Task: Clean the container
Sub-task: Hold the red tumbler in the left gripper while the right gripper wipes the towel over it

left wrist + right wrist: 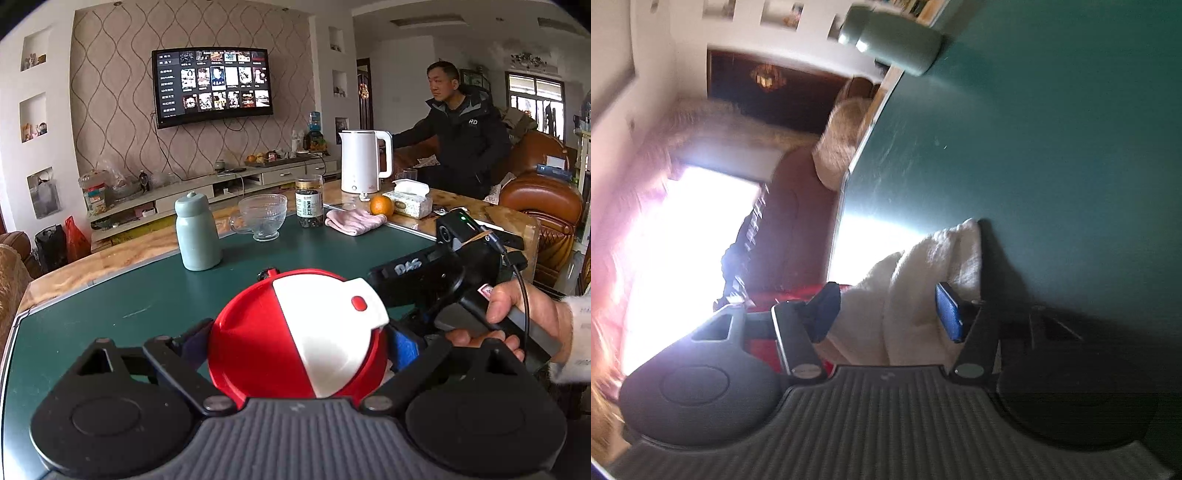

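My left gripper (pixel 295 339) is shut on a red container with a red-and-white lid (pixel 295 332), held just above the green table mat (pixel 147 295). My right gripper (pixel 886 310), turned on its side, is shut on a white fluffy cloth (pixel 908 288) close to the mat (pixel 1052 147). A strip of the red container (pixel 798 291) shows beside the cloth. In the left wrist view the right gripper's black body (pixel 454 273) sits just right of the container, held by a hand; its fingertips are hidden there.
On the table stand a grey-green bottle (pixel 195 232), a glass bowl (pixel 263 216), a jar (pixel 309 202), a pink folded cloth (pixel 354 220), an orange (pixel 381 205), a tissue box (pixel 408 199) and a white kettle (pixel 364 160). A man (pixel 458 129) sits on the sofa behind.
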The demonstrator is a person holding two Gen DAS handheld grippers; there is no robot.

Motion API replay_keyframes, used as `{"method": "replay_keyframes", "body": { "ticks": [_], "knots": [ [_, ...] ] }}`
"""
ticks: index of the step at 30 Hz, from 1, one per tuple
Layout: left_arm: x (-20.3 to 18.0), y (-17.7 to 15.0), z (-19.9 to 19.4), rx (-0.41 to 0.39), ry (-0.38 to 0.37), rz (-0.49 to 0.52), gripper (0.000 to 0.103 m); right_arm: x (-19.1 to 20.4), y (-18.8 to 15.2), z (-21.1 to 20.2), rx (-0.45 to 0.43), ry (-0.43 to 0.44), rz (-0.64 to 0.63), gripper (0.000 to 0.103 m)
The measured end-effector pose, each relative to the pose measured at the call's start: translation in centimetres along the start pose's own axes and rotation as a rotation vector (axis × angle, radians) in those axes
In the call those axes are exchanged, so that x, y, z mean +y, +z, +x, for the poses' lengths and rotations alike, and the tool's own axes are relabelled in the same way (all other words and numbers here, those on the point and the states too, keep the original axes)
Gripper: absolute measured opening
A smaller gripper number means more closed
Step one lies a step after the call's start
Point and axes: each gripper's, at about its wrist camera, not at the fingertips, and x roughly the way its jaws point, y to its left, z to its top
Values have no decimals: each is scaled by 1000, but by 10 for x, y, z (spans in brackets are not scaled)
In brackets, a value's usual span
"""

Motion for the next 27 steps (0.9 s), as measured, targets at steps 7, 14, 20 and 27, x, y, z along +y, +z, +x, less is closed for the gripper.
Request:
{"method": "replay_keyframes", "body": {
  "ticks": [7,14,20,27],
  "knots": [
    [7,-3,-3,-2,6,-11,96,-13,-1,4,96,137,128,65],
    [7,-2,-1,0,12,-29,96,-36,-9,11,122,221,226,16],
    [8,2,0,8,6,-10,96,-30,-11,4,71,334,253,13],
    [6,6,5,20,-1,-3,96,-8,-7,8,52,282,157,13]
  ]
}}
